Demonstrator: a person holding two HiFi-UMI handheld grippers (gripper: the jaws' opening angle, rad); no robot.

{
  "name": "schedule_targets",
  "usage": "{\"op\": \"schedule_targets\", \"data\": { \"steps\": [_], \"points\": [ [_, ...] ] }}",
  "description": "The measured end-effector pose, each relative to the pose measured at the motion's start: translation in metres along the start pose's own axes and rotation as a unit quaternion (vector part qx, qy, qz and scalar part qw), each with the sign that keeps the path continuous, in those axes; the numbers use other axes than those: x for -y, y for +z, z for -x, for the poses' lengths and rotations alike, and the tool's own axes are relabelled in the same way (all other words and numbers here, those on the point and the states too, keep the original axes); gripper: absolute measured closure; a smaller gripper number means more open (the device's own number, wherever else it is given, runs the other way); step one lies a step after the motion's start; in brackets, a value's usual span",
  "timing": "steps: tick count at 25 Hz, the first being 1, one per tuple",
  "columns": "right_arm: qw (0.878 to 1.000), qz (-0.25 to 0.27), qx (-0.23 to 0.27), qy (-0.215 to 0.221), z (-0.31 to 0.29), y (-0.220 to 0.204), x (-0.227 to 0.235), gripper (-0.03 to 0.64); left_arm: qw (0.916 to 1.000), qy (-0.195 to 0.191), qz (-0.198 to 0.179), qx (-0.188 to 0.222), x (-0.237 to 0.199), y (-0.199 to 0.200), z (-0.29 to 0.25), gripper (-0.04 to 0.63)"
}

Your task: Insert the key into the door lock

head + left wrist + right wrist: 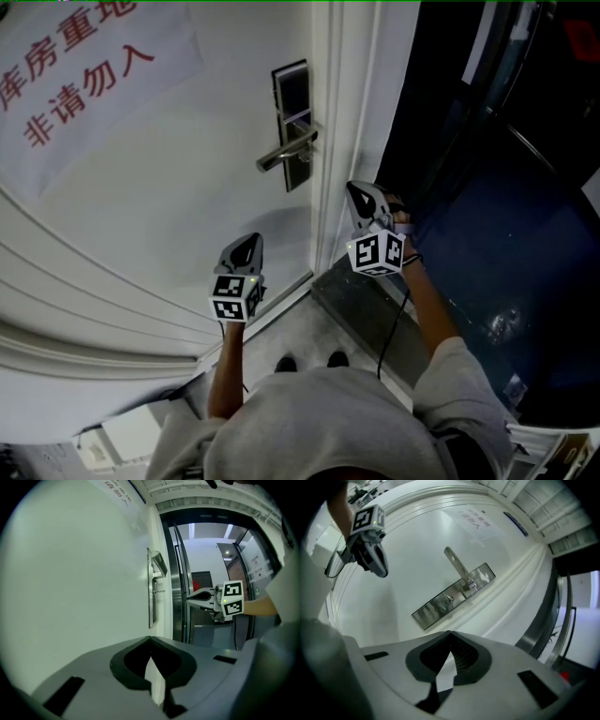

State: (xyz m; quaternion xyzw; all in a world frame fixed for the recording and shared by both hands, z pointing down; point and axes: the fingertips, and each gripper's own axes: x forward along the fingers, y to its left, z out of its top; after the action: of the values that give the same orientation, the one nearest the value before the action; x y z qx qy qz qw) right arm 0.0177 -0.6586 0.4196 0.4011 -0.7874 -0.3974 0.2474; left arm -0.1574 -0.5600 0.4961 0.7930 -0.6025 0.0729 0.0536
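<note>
lock plate (292, 89): brushed metal | door (187, 211): smooth wht paint | sign (89, 94): paper

Premises: the entrance to a storeroom, off a corridor in a commercial or institutional building.

Evidence, head view: a white moulded door (187, 206) carries a paper notice (84, 75) at 11 o'clock. Its red Chinese characters mark a storeroom and bar entry. A steel lock plate (292, 117) with a lever handle (286, 152) sits at 12 o'clock. A dark blue floor (487, 272) lies at 3 o'clock, past the door's edge.

Evidence, left gripper view: a metal door frame (178, 597) stands at 1 o'clock. Beyond it is a corridor under a lit white ceiling (206, 530).
</note>
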Motion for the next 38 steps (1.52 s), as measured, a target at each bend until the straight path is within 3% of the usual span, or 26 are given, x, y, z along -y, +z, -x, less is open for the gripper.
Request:
{"op": "schedule_targets", "data": {
  "steps": [6,11,15,26,38],
  "points": [
    [0.987,-0.155,-0.042,-0.015,0.028,-0.042,0.004,0.594,0.9997,-0.025,-0.002,0.001,0.016,0.002,-0.015,0.578],
    [0.957,-0.277,-0.065,-0.051,0.062,-0.075,0.004,0.594,0.999,-0.045,-0.005,0.001,0.027,0.004,-0.028,0.578],
    [0.935,-0.335,-0.081,-0.086,0.093,-0.095,0.002,0.594,0.9982,-0.06,-0.006,0.003,0.037,0.006,-0.037,0.578],
    [0.903,-0.384,-0.134,-0.136,0.162,-0.129,-0.02,0.594,0.9961,-0.088,-0.003,0.0,0.06,-0.001,-0.051,0.578],
    [0.899,-0.389,-0.136,-0.151,0.17,-0.134,-0.013,0.595,0.9948,-0.101,-0.004,-0.01,0.074,-0.008,-0.052,0.578]
  ]
}}
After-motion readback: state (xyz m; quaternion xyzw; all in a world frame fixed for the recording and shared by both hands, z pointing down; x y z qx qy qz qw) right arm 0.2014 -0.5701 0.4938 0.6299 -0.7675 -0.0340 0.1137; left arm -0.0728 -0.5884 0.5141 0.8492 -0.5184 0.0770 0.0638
